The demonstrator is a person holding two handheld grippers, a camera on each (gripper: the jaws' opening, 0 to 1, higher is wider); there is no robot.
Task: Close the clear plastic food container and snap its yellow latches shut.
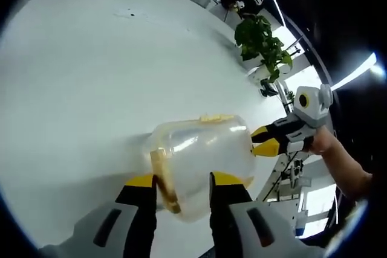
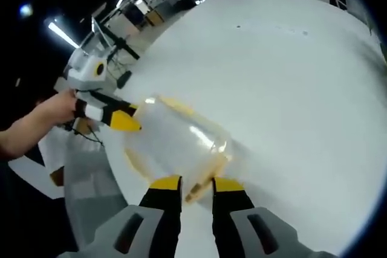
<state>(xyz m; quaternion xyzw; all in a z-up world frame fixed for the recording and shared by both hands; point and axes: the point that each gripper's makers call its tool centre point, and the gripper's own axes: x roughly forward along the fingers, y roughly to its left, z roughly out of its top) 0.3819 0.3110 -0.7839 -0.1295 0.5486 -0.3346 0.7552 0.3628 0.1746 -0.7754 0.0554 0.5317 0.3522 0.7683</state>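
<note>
Now the clear plastic food container with yellow latches [image 1: 202,161] sits on the white round table [image 1: 91,77], held from both ends; the left gripper [image 1: 181,188] and the right gripper [image 2: 196,188] each pinch a latch between narrowly parted jaws; I would squeeze evenly until each latch clicks.

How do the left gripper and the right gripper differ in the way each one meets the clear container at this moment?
The left gripper has the container's yellow-latched end between its jaws, near the table's edge; the right gripper meets the opposite end, its yellow tips at the wall. The right gripper's jaws straddle a narrow yellow strip there, while the left gripper's jaws stand wider apart. Both have black jaws with yellow tips, and both meet the container end-on.
</note>
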